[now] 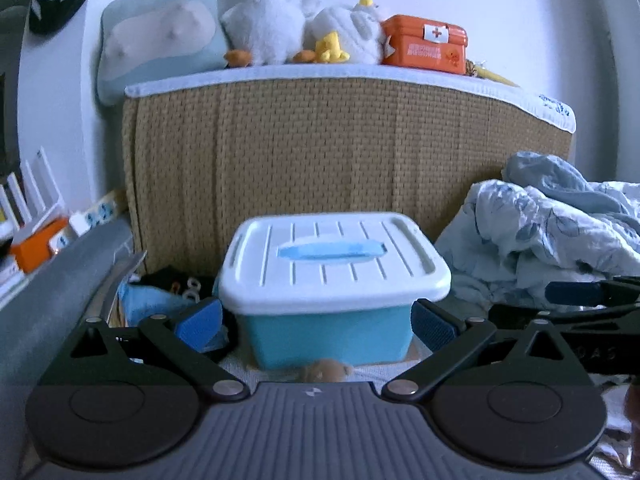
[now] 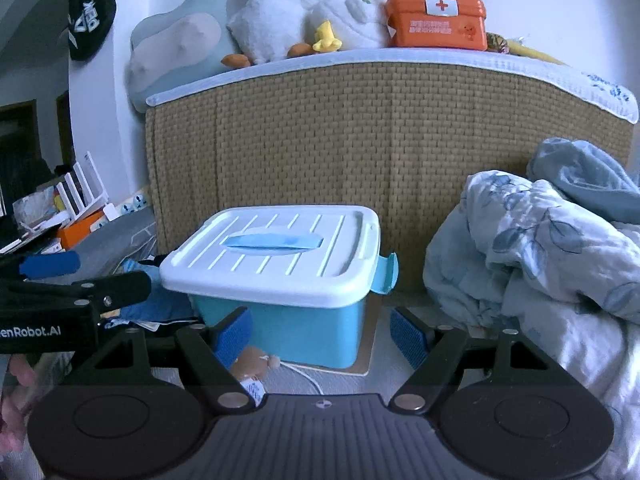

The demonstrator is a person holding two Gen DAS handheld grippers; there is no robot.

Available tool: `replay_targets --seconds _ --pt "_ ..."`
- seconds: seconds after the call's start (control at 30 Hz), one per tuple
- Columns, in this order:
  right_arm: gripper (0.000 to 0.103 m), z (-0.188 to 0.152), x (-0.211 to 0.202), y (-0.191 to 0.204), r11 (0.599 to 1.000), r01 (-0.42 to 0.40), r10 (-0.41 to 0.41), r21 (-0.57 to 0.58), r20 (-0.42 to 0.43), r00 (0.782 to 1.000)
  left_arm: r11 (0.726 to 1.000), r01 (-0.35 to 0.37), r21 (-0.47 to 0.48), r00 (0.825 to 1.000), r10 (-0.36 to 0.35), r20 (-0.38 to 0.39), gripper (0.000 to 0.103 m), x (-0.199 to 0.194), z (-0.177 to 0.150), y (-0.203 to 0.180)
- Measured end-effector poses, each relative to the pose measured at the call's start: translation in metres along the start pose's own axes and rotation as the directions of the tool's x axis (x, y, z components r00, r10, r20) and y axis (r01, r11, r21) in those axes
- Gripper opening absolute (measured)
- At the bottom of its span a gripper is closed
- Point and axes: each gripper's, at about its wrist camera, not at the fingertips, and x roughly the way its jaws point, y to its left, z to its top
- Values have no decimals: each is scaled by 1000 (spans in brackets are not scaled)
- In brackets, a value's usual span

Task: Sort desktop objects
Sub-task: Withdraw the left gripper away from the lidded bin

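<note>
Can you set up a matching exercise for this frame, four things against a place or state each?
Things:
1. storage box
2. first-aid case
3. crumpled quilt
4. right gripper

Places or states:
A. heaped to the right of the box
B. open, nothing between its pads
C. lid on, side latch flipped out
D. on top of the woven headboard

Pairs: 1-C, 2-D, 3-A, 4-B

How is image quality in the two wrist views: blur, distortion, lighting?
Left wrist: the storage box is slightly smeared, the wicker headboard bows from fisheye distortion, light is cool and dim. Right wrist: sharper, the box's side latch reads clearly, same barrel curve, dark vignette in the corners.
</note>
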Motion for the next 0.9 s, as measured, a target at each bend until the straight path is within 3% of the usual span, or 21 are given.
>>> replay_targets --seconds 0.9 --pt "79 -78 -49 -5 999 39 -38 13 -85 996 998 9 -61 993 -16 -116 103 -42 -65 -29"
